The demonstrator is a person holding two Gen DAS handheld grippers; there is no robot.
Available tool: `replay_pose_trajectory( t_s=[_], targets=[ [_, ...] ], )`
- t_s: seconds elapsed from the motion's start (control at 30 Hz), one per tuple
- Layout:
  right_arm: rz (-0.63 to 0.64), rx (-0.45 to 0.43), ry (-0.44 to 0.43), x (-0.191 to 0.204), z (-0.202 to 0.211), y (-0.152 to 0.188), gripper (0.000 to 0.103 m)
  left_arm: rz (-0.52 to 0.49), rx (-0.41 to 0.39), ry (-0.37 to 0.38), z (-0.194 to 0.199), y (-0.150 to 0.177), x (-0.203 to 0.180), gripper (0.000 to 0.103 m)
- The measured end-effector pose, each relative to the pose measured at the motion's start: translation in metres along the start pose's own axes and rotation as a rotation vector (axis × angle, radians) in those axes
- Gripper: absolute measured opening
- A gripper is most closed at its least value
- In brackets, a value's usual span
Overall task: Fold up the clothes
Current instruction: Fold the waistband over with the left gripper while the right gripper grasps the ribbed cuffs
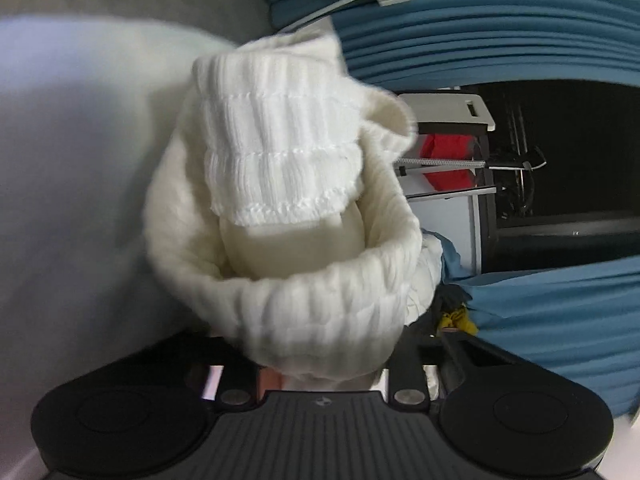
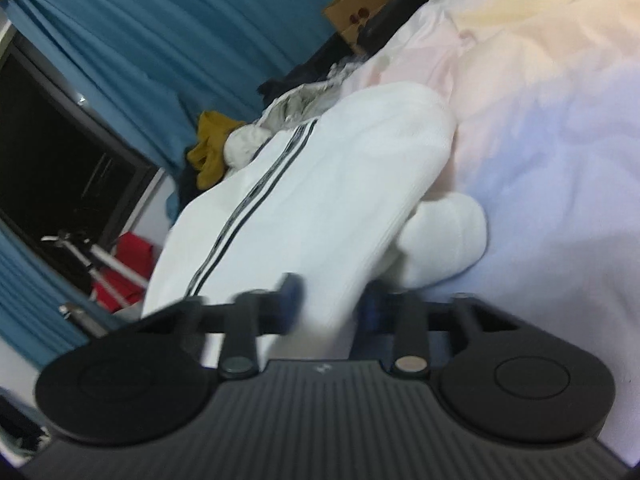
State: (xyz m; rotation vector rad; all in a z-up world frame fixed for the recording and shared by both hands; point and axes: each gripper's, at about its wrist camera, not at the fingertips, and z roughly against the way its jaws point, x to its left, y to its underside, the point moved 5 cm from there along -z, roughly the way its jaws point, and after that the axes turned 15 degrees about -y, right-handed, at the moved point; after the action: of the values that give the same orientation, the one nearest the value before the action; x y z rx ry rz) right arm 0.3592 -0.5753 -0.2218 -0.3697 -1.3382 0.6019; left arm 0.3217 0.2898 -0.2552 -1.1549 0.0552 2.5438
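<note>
Black tongs, ribbed dark grey housing, round black side discs, blue finger pads, metal pivot screws.

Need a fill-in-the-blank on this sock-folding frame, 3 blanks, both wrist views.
1. The white sock in the right gripper carries two dark ____ running along its length.
2. The curtain behind the clothes pile is ____ in colour.
3. The cuff of the cream sock held by the left gripper has a ____ knit texture.

Missing words: stripes; blue; ribbed
</note>
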Motion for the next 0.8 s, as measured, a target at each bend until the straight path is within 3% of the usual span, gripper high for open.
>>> replay_pose_trajectory(
  t_s=[0.13,0.37,0.53,0.67,0.8],
  targets=[
    [0.030,-0.074,0.014,0.018,0.017,0.000,0.014,-0.071,-0.043,-0.013,0.022,-0.005,-0.010,0.015],
    [-0.011,-0.131,0.019,0.043,0.077,0.002,0.013,-0.066,-0.060,-0.009,0.079,-0.014,-0.003,0.011],
    [-0.063,-0.045,0.050,0.043,0.126,0.028,0.013,-0.113,-0.119,-0.056,0.157,-0.018,0.011,0.011],
    [-0.206,-0.009,0.054,0.036,0.167,0.053,0.013,-0.143,-0.139,-0.075,0.213,-0.019,0.029,0.011],
    [-0.229,0.029,0.032,0.046,0.198,0.065,0.013,-0.213,-0.151,-0.121,0.247,-0.017,0.049,0.012]
  ],
)
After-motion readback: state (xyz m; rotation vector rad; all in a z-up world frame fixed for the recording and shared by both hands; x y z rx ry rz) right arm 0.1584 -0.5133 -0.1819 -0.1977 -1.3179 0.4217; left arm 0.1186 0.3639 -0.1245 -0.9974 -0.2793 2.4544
